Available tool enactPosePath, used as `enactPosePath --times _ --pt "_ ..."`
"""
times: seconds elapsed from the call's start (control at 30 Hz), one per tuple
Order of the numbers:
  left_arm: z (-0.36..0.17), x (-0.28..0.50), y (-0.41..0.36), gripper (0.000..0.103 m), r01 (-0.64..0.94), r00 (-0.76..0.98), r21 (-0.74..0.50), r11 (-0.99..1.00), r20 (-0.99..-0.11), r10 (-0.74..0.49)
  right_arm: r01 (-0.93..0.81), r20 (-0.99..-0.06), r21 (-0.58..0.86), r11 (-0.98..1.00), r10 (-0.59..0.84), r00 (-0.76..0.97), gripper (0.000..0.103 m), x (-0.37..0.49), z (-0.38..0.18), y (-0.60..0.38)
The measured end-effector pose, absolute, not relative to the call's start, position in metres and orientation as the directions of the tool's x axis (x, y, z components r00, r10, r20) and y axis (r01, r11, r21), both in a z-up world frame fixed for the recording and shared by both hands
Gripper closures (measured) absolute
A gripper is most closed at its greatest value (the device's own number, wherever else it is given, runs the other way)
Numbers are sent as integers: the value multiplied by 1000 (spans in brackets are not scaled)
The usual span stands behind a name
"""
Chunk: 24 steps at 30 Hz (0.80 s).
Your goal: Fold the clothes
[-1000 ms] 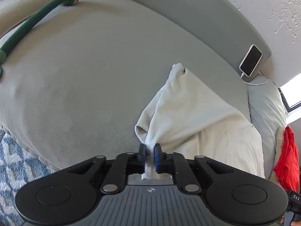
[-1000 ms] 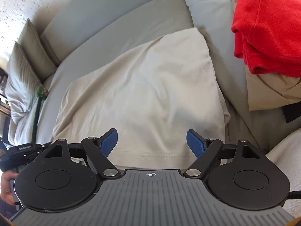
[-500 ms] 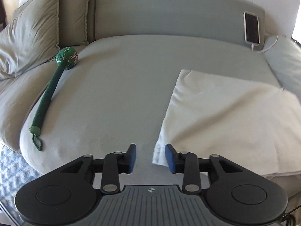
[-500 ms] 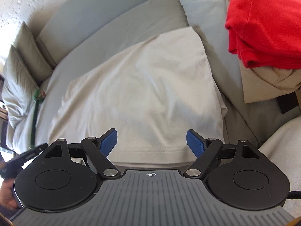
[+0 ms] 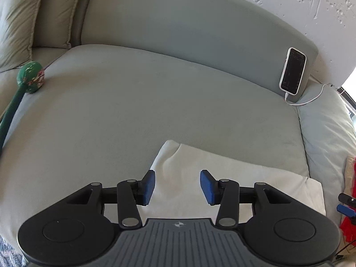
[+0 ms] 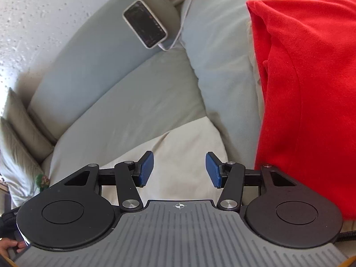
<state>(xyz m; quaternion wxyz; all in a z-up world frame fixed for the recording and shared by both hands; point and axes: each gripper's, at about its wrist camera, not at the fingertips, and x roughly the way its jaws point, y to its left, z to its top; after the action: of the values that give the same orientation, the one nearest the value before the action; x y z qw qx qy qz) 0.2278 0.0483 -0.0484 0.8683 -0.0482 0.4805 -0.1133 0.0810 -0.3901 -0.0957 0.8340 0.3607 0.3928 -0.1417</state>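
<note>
Two grippers over a grey sofa, neither holding anything. Left gripper point(image 5: 177, 187): jaws wide apart, blue pads point(image 5: 148, 187) hanging above the near left corner of the cream garment point(image 5: 244, 178), cloth visible in the gap. Garment folded flat on the seat cushion point(image 5: 133, 111), one raised crease at its 11 o'clock corner, far edge running toward 3 o'clock. Right gripper point(image 6: 179, 169): jaws likewise spread, empty, above the same garment point(image 6: 178, 151) near its far right corner. At 2 o'clock in the right view, a red garment point(image 6: 311, 89) heaped on a pale pillow point(image 6: 222, 55), just beside the cream one. At 12 o'clock there, a phone point(image 6: 145, 24) leaning on the backrest point(image 6: 89, 62), cable plugged in. At 9 o'clock in the left view, a green toy point(image 5: 30, 80) with a long tail, well apart from the garment.
</note>
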Motion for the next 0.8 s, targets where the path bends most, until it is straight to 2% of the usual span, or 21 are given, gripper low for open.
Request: enactPosePath --times 0.07,0.17,0.33,0.5,0.67,0.8 --pt "-60 247 41 55 156 516 -143 977 -832 -204 553 -772 490 674 40 635 50 97 -110 -397" --pt "-79 272 37 56 145 510 -91 985 -846 -153 596 -799 475 648 33 601 52 119 -127 -403" --pt "-102 296 45 58 170 476 -245 954 -827 -297 675 -825 442 591 -28 565 54 142 -149 -411" --pt "-117 309 48 60 168 451 -338 926 -809 -377 698 -811 509 504 10 584 55 146 -162 -416" --pt "-125 313 48 64 167 415 -369 914 -815 -405 698 -803 533 478 26 595 63 148 -167 -417" --pt "-118 305 59 62 145 440 -314 938 -829 -345 708 -803 533 463 15 595 62 143 -164 -416"
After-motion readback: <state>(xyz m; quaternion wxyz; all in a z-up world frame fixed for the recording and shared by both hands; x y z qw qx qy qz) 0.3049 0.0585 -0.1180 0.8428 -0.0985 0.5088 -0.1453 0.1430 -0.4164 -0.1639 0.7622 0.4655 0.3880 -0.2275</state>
